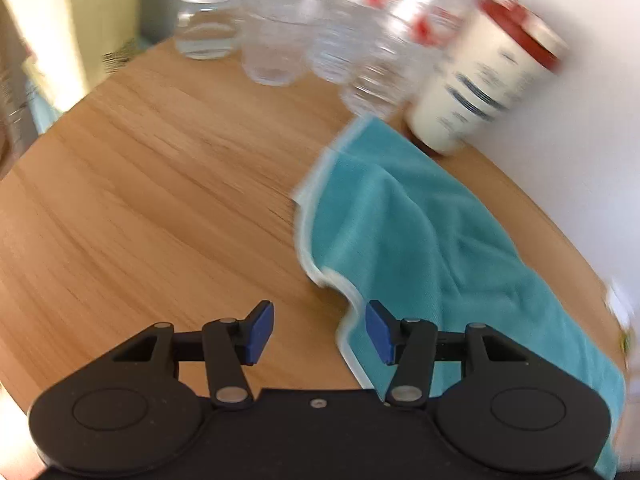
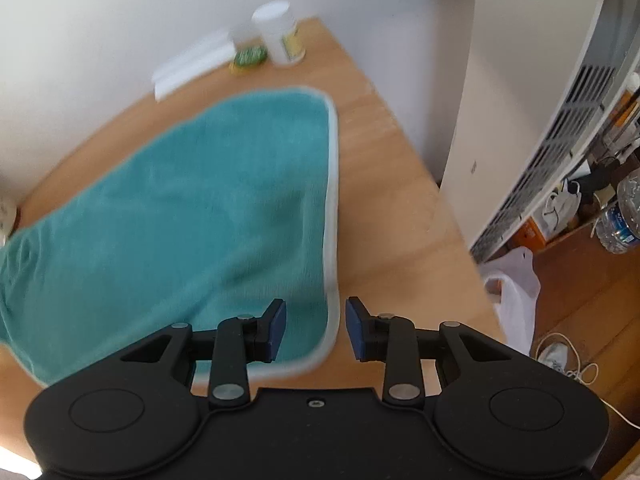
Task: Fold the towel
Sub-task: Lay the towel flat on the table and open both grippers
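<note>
Holding both tools wide open, gripping nothing: your left gripper [image 1: 320, 330] straddling teal towel [image 1: 420, 236] hem, right gripper [image 2: 316, 328] likewise.

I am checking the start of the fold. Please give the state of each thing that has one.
towel: spread on the table, rumpled, not folded
left gripper: open, empty
right gripper: open, empty
paper cup: upright, red lid on
small jar: upright, white cap on
</note>
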Tool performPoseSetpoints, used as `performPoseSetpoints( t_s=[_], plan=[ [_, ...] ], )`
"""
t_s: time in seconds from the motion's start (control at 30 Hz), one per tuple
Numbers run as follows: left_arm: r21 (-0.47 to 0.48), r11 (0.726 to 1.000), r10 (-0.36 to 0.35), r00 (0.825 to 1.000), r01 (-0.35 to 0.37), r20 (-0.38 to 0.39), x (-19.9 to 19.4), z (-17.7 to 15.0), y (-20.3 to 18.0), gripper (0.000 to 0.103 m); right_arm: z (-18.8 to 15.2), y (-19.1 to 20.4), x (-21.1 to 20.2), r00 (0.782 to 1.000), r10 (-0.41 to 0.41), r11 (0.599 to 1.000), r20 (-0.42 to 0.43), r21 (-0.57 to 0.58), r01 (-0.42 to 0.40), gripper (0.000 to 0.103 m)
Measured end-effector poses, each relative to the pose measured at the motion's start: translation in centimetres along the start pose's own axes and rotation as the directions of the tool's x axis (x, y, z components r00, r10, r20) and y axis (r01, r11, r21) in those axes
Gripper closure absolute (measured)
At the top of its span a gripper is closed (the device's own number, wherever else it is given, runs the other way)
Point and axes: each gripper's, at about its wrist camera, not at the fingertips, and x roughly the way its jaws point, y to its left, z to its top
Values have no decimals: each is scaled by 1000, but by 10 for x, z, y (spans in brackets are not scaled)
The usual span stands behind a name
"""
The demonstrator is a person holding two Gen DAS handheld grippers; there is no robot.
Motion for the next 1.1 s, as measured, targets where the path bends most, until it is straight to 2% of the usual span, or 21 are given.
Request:
performPoseSetpoints(
  t_s=[0.13,0.27,0.4,0.47,0.6,0.67,0.73,0.77,0.93,1.1],
  plan=[
    [-33,999,8,999,-7,31,8,8,9,51,-11,7,7,1000,11,1000,9,21,-11,66],
    [-79,997,-24,1000,24,7,23,15,14,51,-13,8,19,1000,6,999,19,50,-6,66],
    [-61,998,-14,1000,14,14,32,19,6,51,-15,18,25,999,-23,1000,43,-6,23,68],
    [-46,999,-1,1000,2,7,38,20,2,51,-17,32,28,993,-108,988,38,-106,111,90],
    [-33,999,27,1000,-27,8,45,21,-3,52,-16,31,26,992,-127,986,-4,-113,126,96],
    [-16,999,36,999,-35,14,45,20,-5,57,-20,30,24,988,-155,978,-14,-146,151,96],
    [23,998,66,998,-66,19,46,18,-8,80,-23,28,22,984,-177,974,-24,-146,172,96],
    [46,996,74,997,-75,17,46,16,-10,85,-23,27,22,983,-182,974,-28,-144,176,96],
    [91,990,105,994,-106,19,42,8,-12,95,-30,23,17,973,-222,964,-54,-161,211,96],
    [105,989,107,994,-107,13,11,-3,-3,96,-34,21,17,957,-278,945,-86,-205,256,96]
  ],
)
